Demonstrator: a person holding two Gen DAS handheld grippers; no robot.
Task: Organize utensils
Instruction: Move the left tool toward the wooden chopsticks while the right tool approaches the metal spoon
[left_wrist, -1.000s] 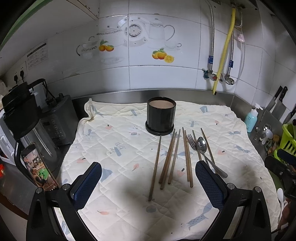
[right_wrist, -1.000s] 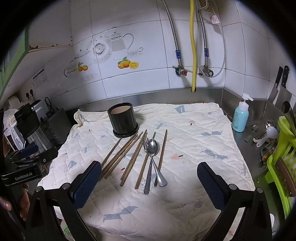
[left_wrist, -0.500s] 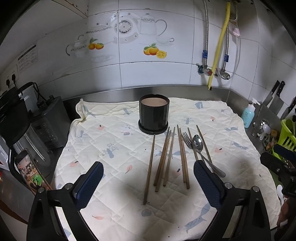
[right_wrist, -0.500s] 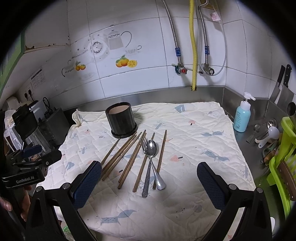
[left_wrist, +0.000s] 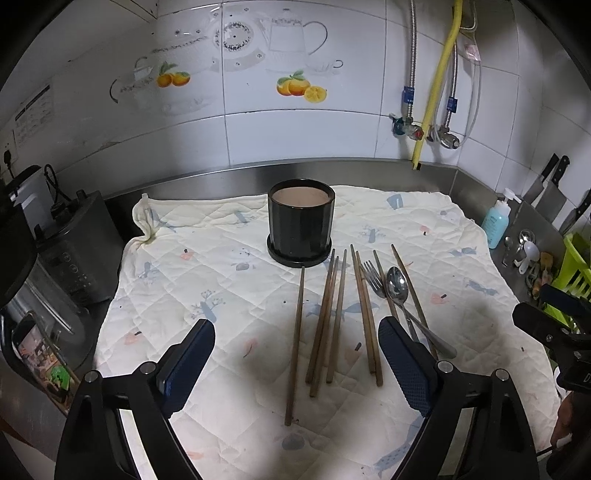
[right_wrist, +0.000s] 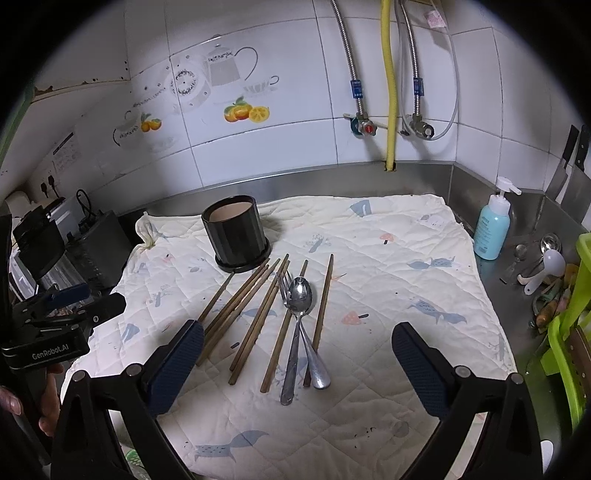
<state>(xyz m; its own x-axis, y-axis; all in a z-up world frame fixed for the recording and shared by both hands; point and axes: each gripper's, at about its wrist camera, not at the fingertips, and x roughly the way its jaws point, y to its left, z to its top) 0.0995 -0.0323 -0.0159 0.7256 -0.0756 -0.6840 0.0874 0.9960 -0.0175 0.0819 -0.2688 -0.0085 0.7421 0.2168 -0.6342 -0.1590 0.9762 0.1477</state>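
A home kitchen: white wall tiles (left_wrist: 295, 140) printed with teapots and oranges, a stainless steel desk (right_wrist: 517, 229) under a quilted cloth (right_wrist: 388, 266), cleavers (left_wrist: 550, 188) on the wall, a soap dispenser (right_wrist: 493, 229), and a blender (left_wrist: 70, 251).

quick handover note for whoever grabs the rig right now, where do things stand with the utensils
Left tool: open, holding nothing, above the near part of the quilted cloth, over the chopsticks.
Right tool: open, holding nothing, over the spoon and fork handles.
Black holder: upright at the back of the cloth, with no utensils standing in it.
Chopsticks: lying loose in a fan in front of the holder.
Fork and spoon: lying among the chopsticks on the right side, handles crossing.
Done: nothing sorted yet.
Left: probably everything, moving chopsticks, fork and spoon into the holder.
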